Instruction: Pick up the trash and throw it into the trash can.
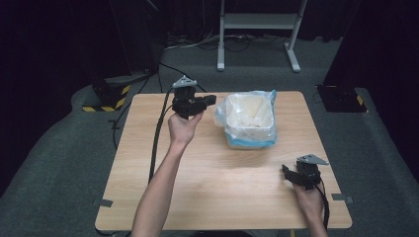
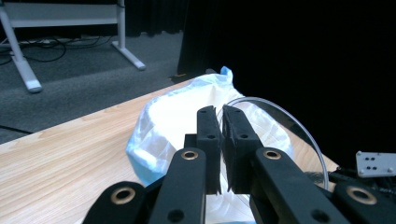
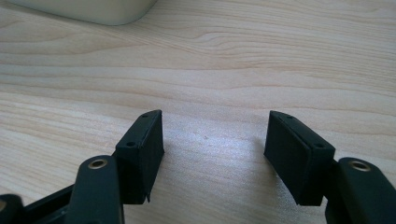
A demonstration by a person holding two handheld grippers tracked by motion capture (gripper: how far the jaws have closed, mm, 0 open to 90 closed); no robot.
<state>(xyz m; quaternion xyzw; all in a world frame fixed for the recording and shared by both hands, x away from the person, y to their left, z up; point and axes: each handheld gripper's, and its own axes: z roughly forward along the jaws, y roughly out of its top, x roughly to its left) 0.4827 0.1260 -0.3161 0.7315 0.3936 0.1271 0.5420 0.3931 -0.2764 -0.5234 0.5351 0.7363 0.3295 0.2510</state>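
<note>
A white bin (image 1: 245, 142) lined with a pale blue-white plastic bag (image 1: 247, 111) stands at the back middle of the wooden table (image 1: 222, 182). My left gripper (image 1: 212, 100) is raised just left of the bag's rim, pointing at it. In the left gripper view its jaws (image 2: 221, 112) stand shut with only a sliver between them, and the bag (image 2: 163, 126) lies right behind; I cannot tell whether film is pinched. My right gripper (image 1: 287, 173) rests low near the front right of the table. It is open (image 3: 212, 135) with bare wood between the fingers. The bin's corner (image 3: 93, 11) shows far off.
The left gripper's black cable (image 1: 158, 133) runs down the left half of the table. A thin clear arc (image 2: 299, 126) curves over the bag. On the floor behind stand a metal frame (image 1: 257, 22) and black bases with yellow-black tape (image 1: 106, 94).
</note>
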